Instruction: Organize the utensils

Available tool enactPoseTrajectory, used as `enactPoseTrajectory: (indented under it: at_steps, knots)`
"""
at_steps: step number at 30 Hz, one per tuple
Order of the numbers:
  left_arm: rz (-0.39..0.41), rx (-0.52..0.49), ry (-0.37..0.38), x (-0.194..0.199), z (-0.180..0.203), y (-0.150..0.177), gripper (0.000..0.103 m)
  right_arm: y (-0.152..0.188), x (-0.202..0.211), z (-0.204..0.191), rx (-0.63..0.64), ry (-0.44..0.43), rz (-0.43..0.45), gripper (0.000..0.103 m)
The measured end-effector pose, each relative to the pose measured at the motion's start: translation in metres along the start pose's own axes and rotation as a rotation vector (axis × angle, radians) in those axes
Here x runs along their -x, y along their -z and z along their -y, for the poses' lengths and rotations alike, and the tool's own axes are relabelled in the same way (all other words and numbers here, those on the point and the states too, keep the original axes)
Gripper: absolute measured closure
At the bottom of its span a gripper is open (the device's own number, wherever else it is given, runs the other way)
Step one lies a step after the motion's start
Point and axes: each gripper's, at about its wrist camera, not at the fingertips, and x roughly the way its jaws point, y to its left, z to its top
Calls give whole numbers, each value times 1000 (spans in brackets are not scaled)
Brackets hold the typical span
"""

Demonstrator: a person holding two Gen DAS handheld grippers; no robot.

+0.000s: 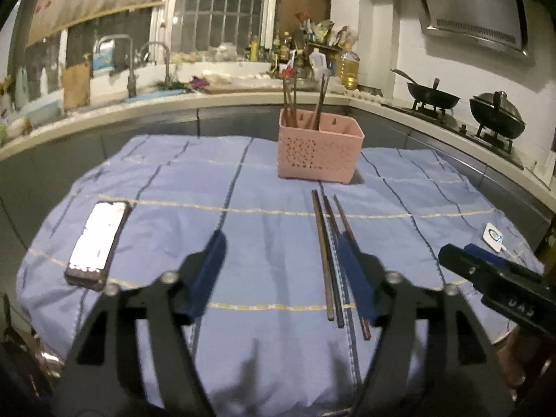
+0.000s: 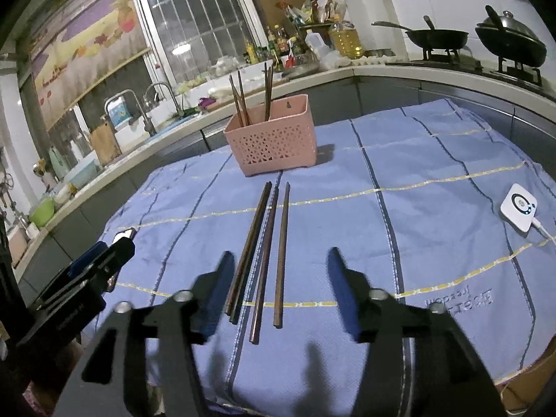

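Lying loose between the pink basket (image 2: 274, 139) and both spread grippers (image 2: 279, 260): perhaps four chopsticks (image 2: 267, 253).

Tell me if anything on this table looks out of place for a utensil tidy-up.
Yes, two things. Several loose chopsticks lie flat on the blue cloth instead of standing in the pink holder, which already has some. A smartphone lying at the cloth's left side and a small white device on the right aren't utensils.

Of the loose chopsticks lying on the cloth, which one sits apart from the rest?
The rightmost chopstick in the right wrist view. It lies alone with a clear gap of blue cloth beside it, while the other chopsticks lie bunched and touching to its left.
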Motion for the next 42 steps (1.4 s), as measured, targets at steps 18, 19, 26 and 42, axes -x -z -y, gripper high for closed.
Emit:
enactPoseTrajectory:
  at_steps: [18, 19, 26, 42]
  knots:
    - [23, -48, -35, 10, 10, 6, 6, 7, 9, 13, -68, -83, 58, 4]
    - [21, -49, -35, 9, 10, 6, 6, 8, 7, 13, -69, -85, 50, 4]
    - [-16, -33, -12, -9, 6, 6, 6, 8, -8, 7, -32, -91, -7, 4]
    - [-36, -36, -44, -23, 1, 8, 6, 8, -29, 7, -28, -49, -67, 15]
